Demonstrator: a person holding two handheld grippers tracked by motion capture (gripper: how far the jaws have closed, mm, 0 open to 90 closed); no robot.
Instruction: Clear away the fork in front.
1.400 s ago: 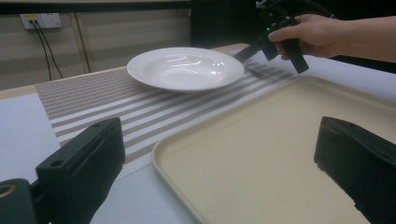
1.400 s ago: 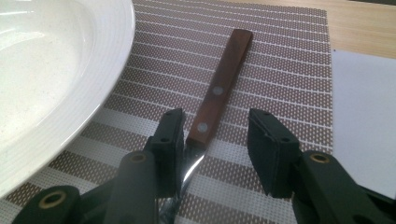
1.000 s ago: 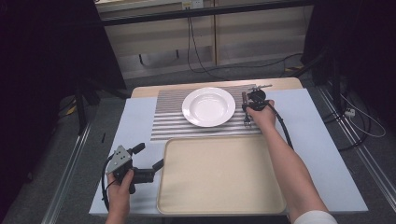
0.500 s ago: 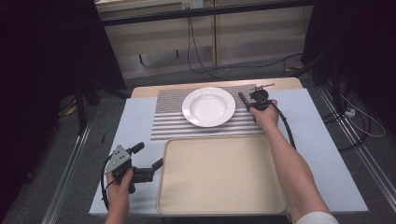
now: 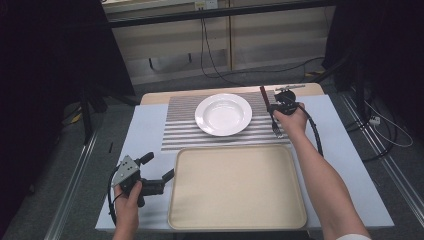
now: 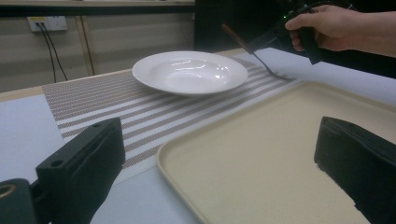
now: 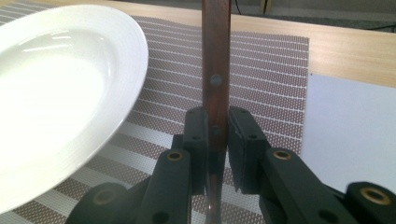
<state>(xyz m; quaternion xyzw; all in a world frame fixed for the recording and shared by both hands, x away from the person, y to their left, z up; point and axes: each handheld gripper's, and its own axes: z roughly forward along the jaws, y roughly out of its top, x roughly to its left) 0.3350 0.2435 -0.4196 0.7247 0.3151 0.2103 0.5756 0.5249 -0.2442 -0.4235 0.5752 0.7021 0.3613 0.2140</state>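
A fork with a dark wooden handle (image 5: 263,95) (image 7: 215,70) stands tilted just right of the white plate (image 5: 223,114). My right gripper (image 5: 270,107) (image 7: 217,135) is shut on that handle. In the left gripper view the fork (image 6: 261,60) slopes down from the right gripper (image 6: 280,35), and its tines rest on the striped placemat (image 5: 180,132). My left gripper (image 5: 159,166) (image 6: 219,158) is open and holds nothing. It hovers at the left edge of the beige tray (image 5: 235,185), near the table's front left.
The plate (image 6: 189,72) (image 7: 46,93) sits on the placemat at the back of the white table top (image 5: 145,130). The bare tray (image 6: 261,154) fills the front middle. A cable (image 5: 315,132) trails from the right gripper along the forearm.
The right hand has risen a little and moved right, bringing the fork's handle up off the mat. The left hand has stayed where it was.
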